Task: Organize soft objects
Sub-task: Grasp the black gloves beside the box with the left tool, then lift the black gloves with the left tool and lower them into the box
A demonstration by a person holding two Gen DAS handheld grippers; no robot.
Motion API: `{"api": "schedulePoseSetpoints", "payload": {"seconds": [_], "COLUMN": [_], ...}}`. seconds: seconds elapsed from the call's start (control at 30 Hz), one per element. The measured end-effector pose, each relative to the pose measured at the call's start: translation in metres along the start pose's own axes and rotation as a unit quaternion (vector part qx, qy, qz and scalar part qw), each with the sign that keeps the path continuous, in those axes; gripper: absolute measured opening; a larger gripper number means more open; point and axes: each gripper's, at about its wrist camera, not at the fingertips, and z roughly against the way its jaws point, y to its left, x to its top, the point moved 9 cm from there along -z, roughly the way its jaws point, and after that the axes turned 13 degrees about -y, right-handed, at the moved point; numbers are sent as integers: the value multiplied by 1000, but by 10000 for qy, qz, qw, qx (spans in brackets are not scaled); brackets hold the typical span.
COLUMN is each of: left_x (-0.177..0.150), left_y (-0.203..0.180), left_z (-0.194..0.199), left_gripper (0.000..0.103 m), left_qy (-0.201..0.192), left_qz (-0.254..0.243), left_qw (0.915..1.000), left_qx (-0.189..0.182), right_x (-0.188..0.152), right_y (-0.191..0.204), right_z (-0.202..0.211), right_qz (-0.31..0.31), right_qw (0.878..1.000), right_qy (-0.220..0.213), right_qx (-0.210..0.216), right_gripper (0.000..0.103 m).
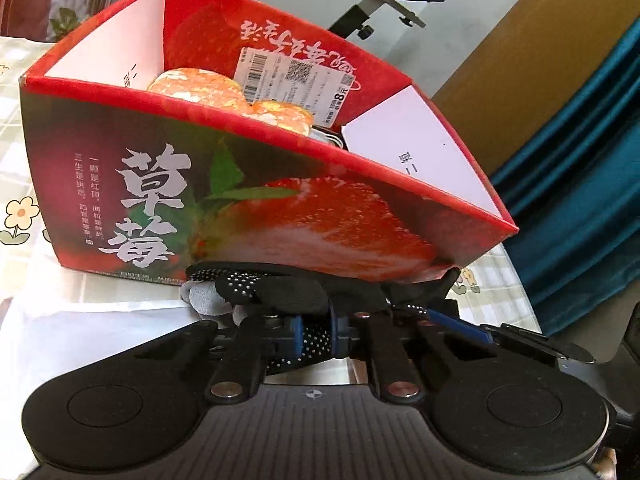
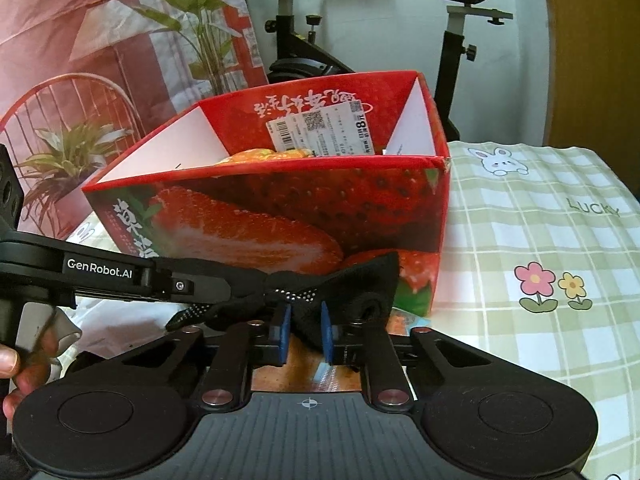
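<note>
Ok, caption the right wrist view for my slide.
Both grippers pinch a black dotted glove before the strawberry box.

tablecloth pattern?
Green-and-white check with cartoon flowers and a bunny on the tablecloth; clearest in the right wrist view.

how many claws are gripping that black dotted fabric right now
2. The left claw is shut on the black dotted fabric at one end, and the right claw pinches its other part, in front of the strawberry box. More of the fabric may be hidden.

Strawberry box (image 2: 280,208) blocks ahead; tablecloth (image 2: 540,240) right free.
</note>
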Motion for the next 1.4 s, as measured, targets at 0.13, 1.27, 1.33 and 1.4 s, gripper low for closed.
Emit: {"api": "schedulePoseSetpoints", "payload": {"seconds": [0.13, 1.27, 1.33, 1.4], "left_x": [4, 103, 107, 110], "left_y": [-2, -46, -44, -41], "left_z": [9, 89, 81, 70], "left_gripper": [12, 12, 12, 12], "left_qy": [-113, -1517, -1453, -1366], "left_qz": [-53, -860, -828, -805], "left_qw": [9999, 9847, 9859, 9873], "left_qx": [-21, -61, -69, -66], "right_x": [3, 129, 132, 132], "right_y": [3, 54, 49, 43], "right_z": [3, 46, 38, 29], "right_qz": [-117, 206, 160, 103], "right_qw": [9999, 9903, 9911, 9921], "right_qy": [-69, -1202, -1156, -1095], "right_qx": [79, 669, 641, 605], "right_gripper": [9, 7, 7, 7]}}
